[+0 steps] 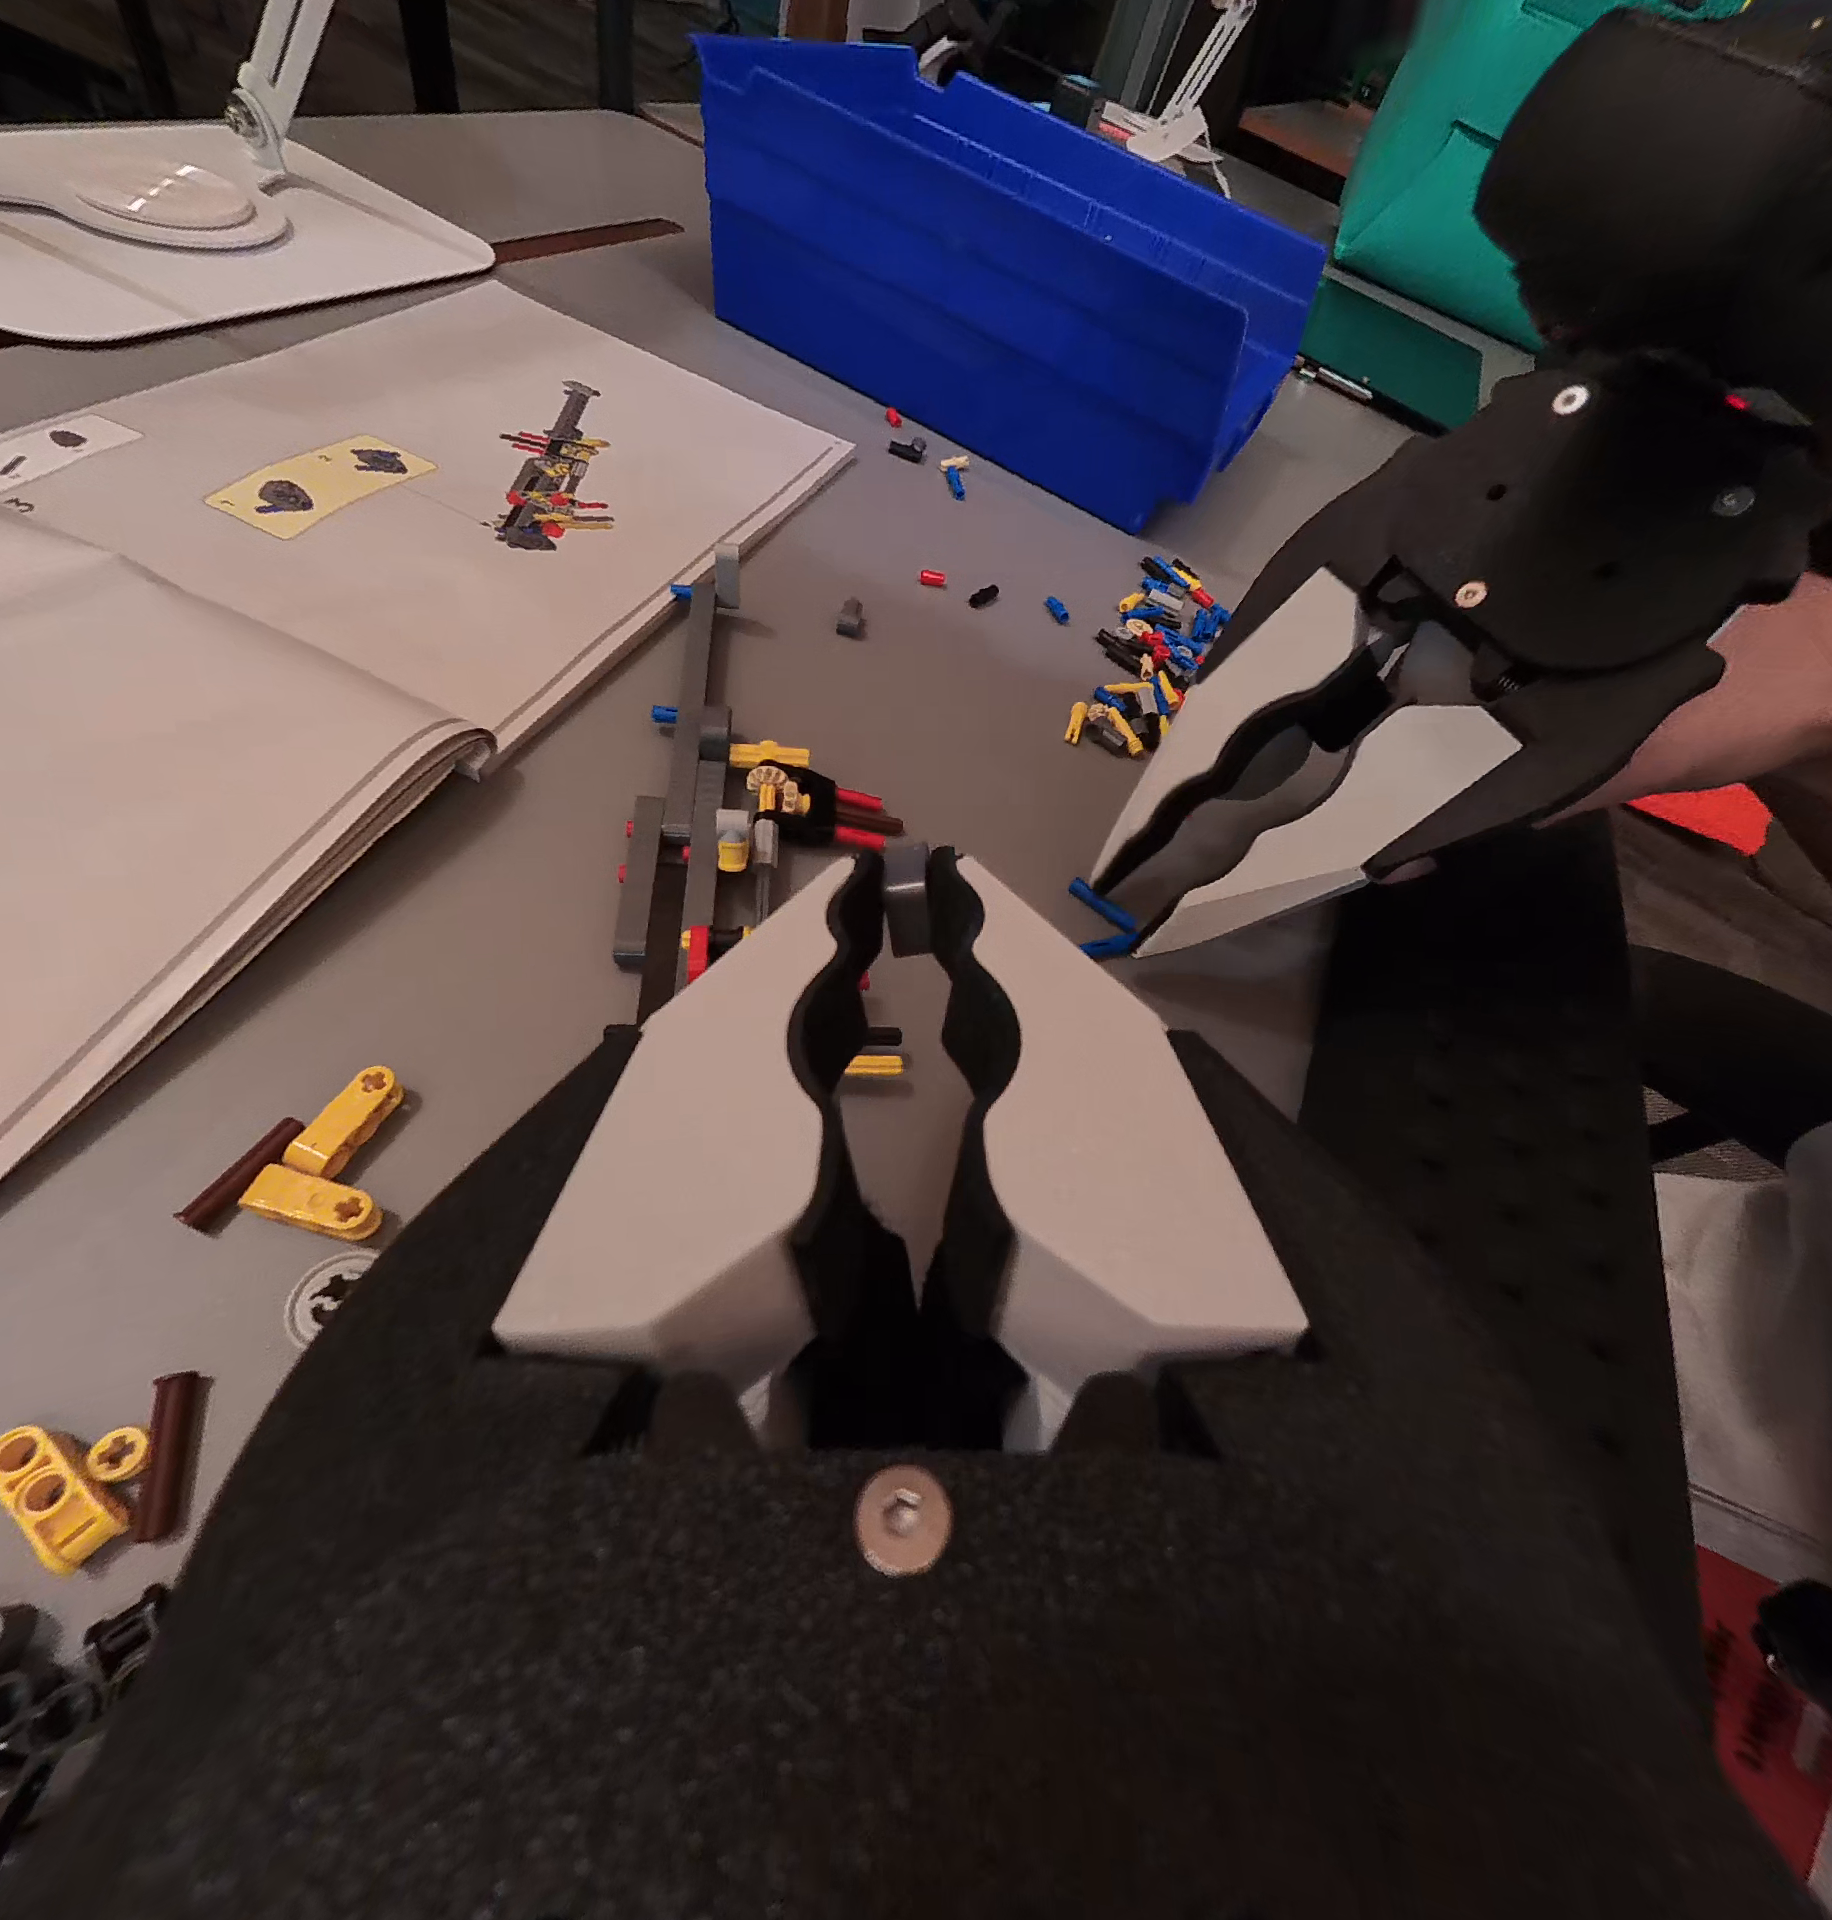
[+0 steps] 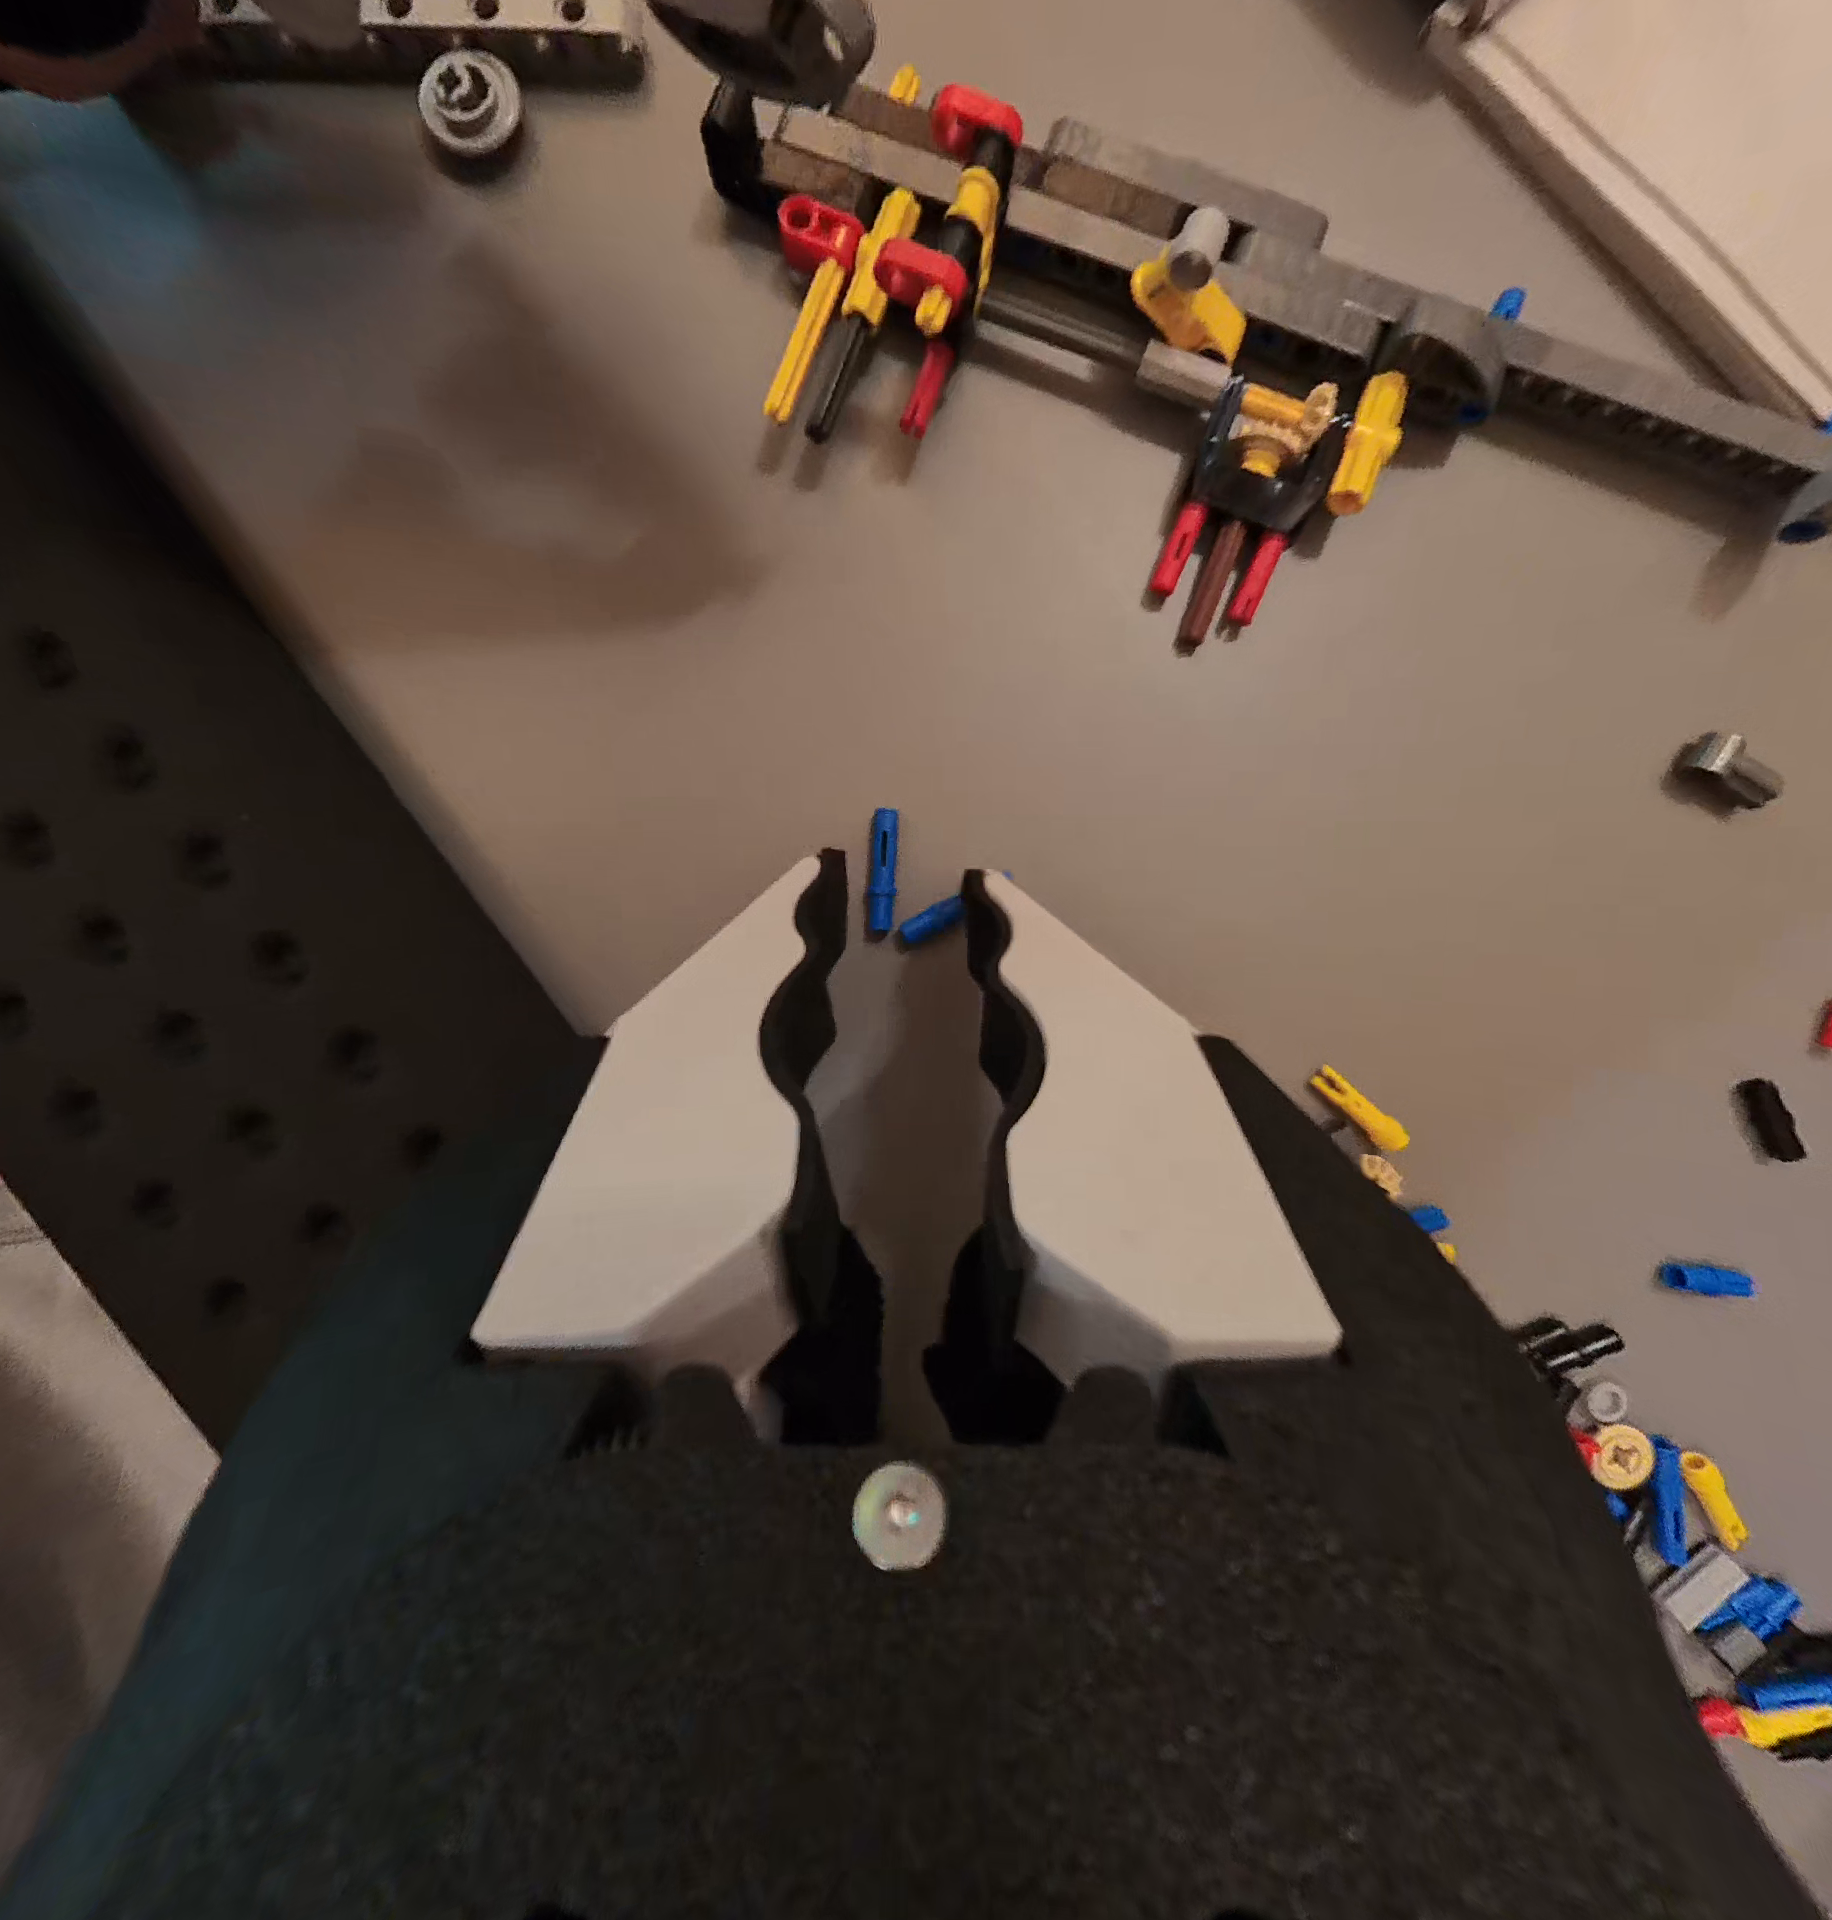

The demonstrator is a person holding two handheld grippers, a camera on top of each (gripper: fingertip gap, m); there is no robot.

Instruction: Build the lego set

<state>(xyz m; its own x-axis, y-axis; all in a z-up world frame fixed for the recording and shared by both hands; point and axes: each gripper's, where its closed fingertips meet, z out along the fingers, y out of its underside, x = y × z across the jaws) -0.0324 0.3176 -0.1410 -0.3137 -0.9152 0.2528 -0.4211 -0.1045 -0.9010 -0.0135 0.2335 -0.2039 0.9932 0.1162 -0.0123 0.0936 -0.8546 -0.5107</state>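
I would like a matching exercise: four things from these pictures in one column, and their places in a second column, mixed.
1. grey piece
2. two blue pins
3. blue bin
4. instruction booklet

a. on the table at the right gripper's open tips
b. lying open, left of the part-built model
c. clamped in the left gripper
d. behind the loose pieces, far side

Pairs: 1-c, 2-a, 3-d, 4-b

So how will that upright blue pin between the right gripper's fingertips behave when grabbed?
The blue pin is small, smooth and round, so it will likely roll or skid on the grey table. It looks rigid and light. A second blue pin lies close by; the open right gripper may nudge both.
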